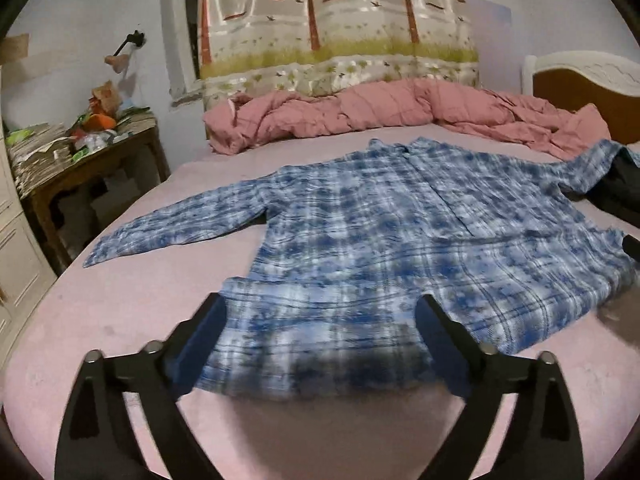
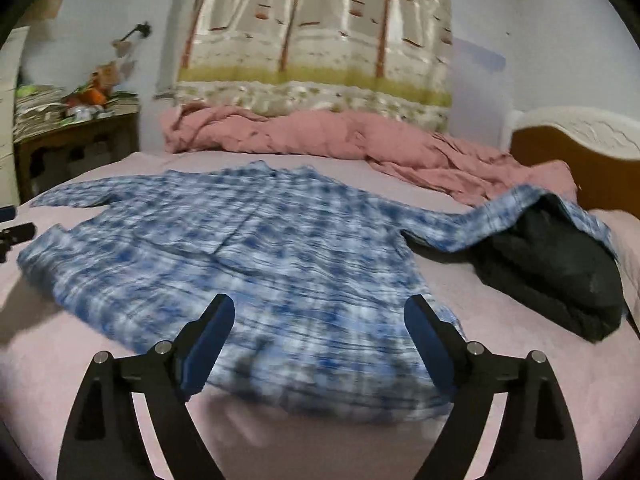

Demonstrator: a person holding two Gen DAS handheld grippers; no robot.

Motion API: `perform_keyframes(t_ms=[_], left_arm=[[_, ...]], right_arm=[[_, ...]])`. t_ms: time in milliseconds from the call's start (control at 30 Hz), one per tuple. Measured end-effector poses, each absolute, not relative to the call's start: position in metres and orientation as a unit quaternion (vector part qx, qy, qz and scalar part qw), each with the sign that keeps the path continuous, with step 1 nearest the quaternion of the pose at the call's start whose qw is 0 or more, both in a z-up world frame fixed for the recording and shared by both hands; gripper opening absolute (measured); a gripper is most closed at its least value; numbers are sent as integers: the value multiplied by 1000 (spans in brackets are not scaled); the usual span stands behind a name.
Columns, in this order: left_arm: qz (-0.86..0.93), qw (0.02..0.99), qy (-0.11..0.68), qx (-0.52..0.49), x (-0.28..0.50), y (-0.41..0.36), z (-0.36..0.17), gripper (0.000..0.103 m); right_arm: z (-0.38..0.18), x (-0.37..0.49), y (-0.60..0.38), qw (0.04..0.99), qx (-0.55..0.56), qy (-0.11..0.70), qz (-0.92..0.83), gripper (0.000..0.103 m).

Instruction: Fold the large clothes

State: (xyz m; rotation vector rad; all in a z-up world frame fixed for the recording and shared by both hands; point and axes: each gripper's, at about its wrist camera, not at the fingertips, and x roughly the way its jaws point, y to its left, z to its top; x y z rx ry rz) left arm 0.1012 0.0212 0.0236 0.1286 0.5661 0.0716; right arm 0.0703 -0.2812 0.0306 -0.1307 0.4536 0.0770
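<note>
Plaid shirt spread on bed

On the pink bed (image 1: pixel 120 320), the blue plaid shirt (image 1: pixel 380 232) lies flat, one sleeve draped over a dark garment (image 2: pixel 552 272). Left hand-held gripper (image 1: pixel 320 312) and right hand-held gripper (image 2: pixel 320 312) both stand apart over the hem, pads gripping nothing.

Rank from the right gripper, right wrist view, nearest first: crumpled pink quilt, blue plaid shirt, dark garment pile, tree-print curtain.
1. Blue plaid shirt: its hem lies right at the open right gripper.
2. Dark garment pile: farther, to the right, under a shirt sleeve.
3. Crumpled pink quilt: along the bed's far edge.
4. Tree-print curtain: on the back wall.
</note>
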Motion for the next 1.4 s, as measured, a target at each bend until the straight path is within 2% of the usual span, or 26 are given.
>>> perform_keyframes(t_ms=[67,333,667,767,900,1033,1133,1267,1400], left_arm=[[25,956,283,72,102,16,22,102],[-30,937,323,133,103,-13,2,103],[-68,916,341,202,91,-23,-16,103],[-55,917,345,192,96,-16,-19,103],[-27,914,347,208,98,-13,-25,103],[-32,918,350,185,94,-5,-20,103],[-45,924,331,186,85,-1,-12,103],[-57,921,315,219,80,-5,-13,103],[-61,909,342,231,92,-8,-24,103]], right_arm=[[28,73,-278,967,-62,239,56,88],[10,84,-267,942,-54,309,119,89],[-10,76,-223,908,-164,359,139,89],[-18,71,-209,901,-214,357,123,89],[-18,75,-213,903,-224,357,78,89],[-3,81,-249,913,-122,373,114,89],[3,78,-262,918,-110,366,100,87],[-3,68,-252,904,-158,375,131,87],[-16,66,-237,891,-209,381,127,87]])
